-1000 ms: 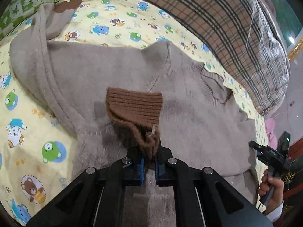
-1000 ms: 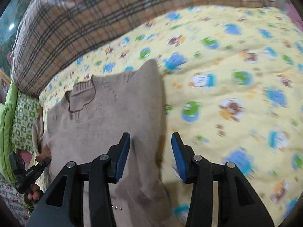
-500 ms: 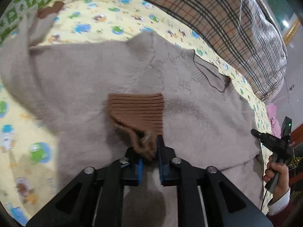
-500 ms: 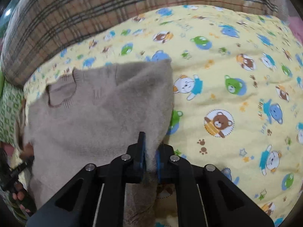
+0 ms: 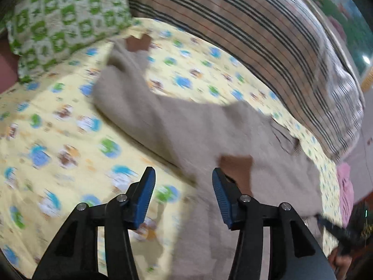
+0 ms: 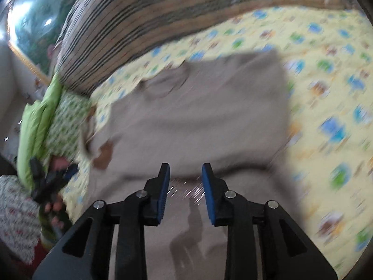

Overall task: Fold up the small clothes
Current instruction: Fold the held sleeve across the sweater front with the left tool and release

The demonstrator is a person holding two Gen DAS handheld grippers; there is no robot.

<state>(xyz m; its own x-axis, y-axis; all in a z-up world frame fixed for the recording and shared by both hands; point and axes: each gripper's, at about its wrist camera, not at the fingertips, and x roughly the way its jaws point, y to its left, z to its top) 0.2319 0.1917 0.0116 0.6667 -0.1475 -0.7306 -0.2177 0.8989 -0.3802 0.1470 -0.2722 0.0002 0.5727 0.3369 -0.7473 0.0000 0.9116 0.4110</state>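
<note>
Left wrist view showed our left gripper [image 5: 183, 196] with its jaws wide apart and nothing between them, above the edge where the sweater [image 5: 209, 135] met the sheet [image 5: 58, 140]. One brown cuff [image 5: 235, 163] lay on the sweater's body just beyond the right-hand finger; the other cuff [image 5: 137, 42] sat far off by the green pillow [image 5: 63, 23], its sleeve stretched out across the sheet. From the right wrist, our right gripper [image 6: 185, 182] was also parted and empty, over the sweater near its hem, and the right side looked folded in. Both frames were blurred, so fine creases could not be read. We judged the outstretched sleeve was next: we should take it near the far cuff, pinch only one layer, lift low, and lay it square across the body without dragging the sweater askew.
</note>
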